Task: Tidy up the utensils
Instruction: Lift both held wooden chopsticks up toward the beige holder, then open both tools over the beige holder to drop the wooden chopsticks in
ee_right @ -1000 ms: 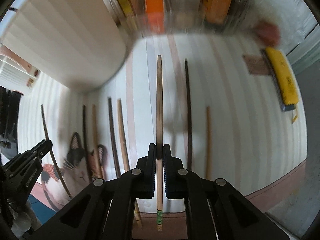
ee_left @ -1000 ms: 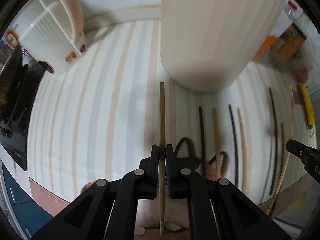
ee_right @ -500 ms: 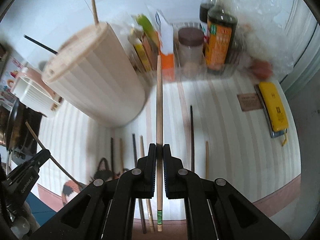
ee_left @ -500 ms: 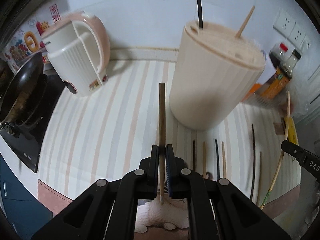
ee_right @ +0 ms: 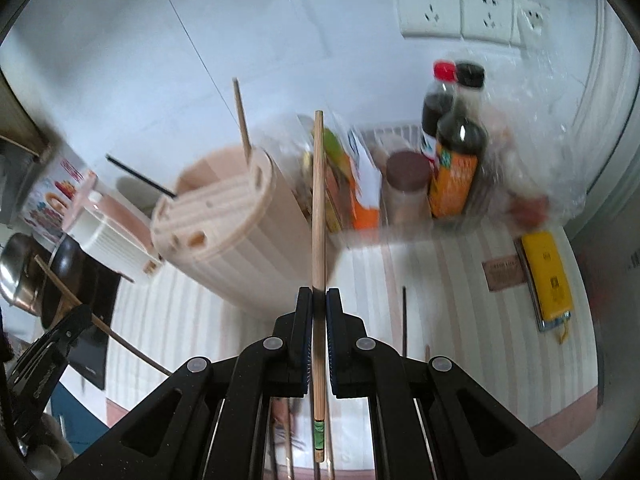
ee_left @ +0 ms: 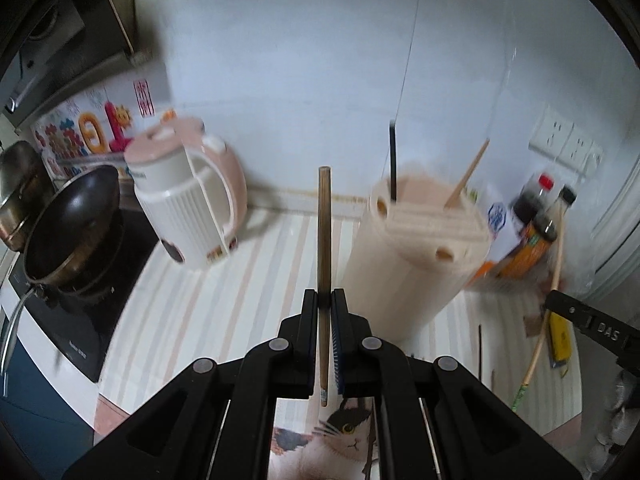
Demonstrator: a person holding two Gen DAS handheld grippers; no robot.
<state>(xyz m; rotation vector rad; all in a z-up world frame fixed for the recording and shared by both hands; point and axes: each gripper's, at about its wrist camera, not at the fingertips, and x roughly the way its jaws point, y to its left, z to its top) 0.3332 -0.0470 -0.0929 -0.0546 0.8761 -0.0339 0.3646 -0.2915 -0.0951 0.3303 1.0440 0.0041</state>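
My left gripper (ee_left: 325,296) is shut on a brown wooden chopstick (ee_left: 323,232) that points up and away, held in the air left of the beige utensil holder (ee_left: 416,264). My right gripper (ee_right: 318,294) is shut on a lighter wooden chopstick (ee_right: 318,200) with a green band near its rear end, right of the same holder (ee_right: 224,232). A black chopstick (ee_left: 393,160) and a wooden one (ee_left: 468,176) stand in holes of the holder's lid. Several more chopsticks (ee_right: 405,320) lie on the striped counter (ee_left: 192,304) below. Each gripper shows at the edge of the other's view.
A pink and white kettle (ee_left: 188,200) stands left of the holder, with a dark wok (ee_left: 72,232) on a black cooktop further left. Sauce bottles (ee_right: 456,152) and cartons fill a tray at the back right. A yellow card (ee_right: 550,276) lies on the counter's right side.
Both grippers have risen from the counter, each carrying its chopstick. The views have tilted up, so the holder's lid and the back wall now show.
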